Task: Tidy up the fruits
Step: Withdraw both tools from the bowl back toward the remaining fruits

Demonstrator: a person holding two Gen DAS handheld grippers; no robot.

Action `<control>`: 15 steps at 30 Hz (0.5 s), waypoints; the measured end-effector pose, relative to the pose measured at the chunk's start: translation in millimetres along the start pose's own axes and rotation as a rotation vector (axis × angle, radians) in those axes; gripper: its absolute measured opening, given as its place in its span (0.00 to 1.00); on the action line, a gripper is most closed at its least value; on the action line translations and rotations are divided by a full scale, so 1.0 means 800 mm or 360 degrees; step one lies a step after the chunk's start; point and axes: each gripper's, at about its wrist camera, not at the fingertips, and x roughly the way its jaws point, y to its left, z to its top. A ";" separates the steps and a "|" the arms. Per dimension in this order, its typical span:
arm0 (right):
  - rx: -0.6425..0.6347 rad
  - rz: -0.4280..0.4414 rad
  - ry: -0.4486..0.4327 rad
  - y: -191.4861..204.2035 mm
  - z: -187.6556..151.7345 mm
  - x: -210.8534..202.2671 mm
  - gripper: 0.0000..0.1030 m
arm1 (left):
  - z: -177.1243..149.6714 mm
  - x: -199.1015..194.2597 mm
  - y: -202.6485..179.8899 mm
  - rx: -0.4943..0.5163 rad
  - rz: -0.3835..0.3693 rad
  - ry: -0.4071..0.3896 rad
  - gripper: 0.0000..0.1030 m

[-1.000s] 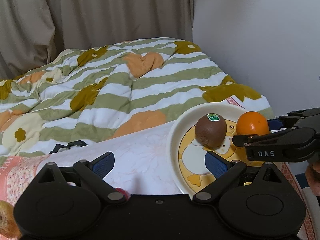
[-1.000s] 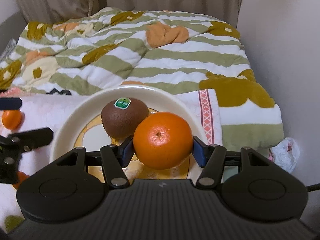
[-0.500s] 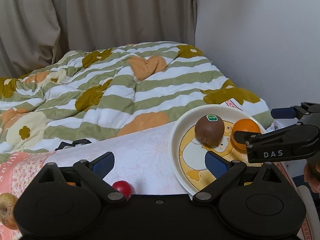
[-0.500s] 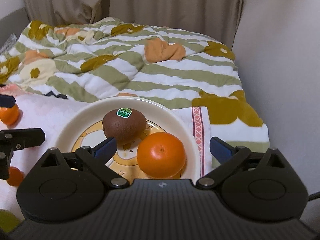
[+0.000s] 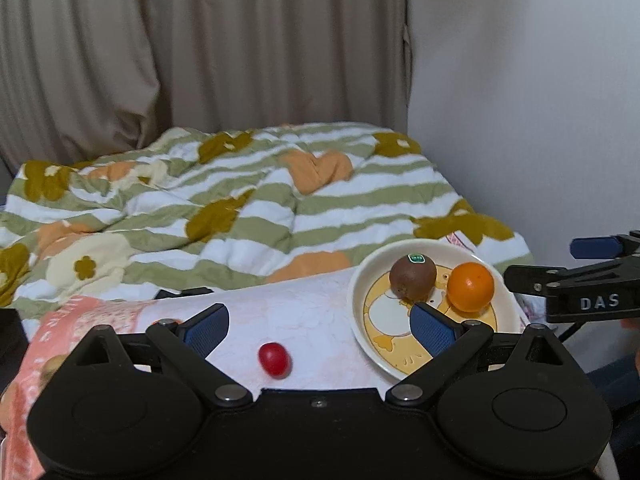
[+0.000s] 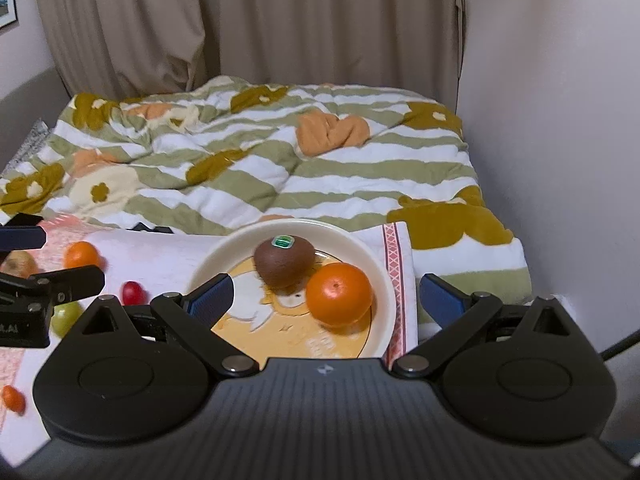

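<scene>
A cream plate (image 6: 384,276) with a duck picture holds a brown kiwi (image 6: 284,262) with a green sticker and an orange (image 6: 339,294), side by side. They also show in the left wrist view: plate (image 5: 362,280), kiwi (image 5: 413,276), orange (image 5: 470,287). My right gripper (image 6: 325,300) is open and empty, above and behind the plate. My left gripper (image 5: 320,326) is open and empty over the white cloth, a red grape tomato (image 5: 274,359) between its fingers' line.
Left of the plate lie a small orange (image 6: 82,255), a red fruit (image 6: 133,292), a green grape (image 6: 66,316), a brownish fruit (image 6: 18,264) and an orange piece (image 6: 14,399). A striped quilt (image 6: 260,160) lies behind; a wall (image 6: 560,120) stands right.
My right gripper opened, let the orange go onto the plate beside the kiwi, and pulled back and up. My left gripper also drew back, bringing the red tomato into view.
</scene>
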 end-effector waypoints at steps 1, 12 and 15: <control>-0.0002 0.0004 -0.0007 0.003 -0.001 -0.011 1.00 | -0.003 -0.011 0.002 -0.0010 0.0011 -0.0017 0.96; -0.0046 0.0157 -0.0071 0.051 -0.025 -0.109 1.00 | -0.050 -0.110 0.034 -0.0114 0.0190 -0.0085 0.96; -0.0065 0.0193 -0.0068 0.068 -0.034 -0.124 1.00 | -0.067 -0.130 0.050 -0.0158 0.0236 -0.0080 0.96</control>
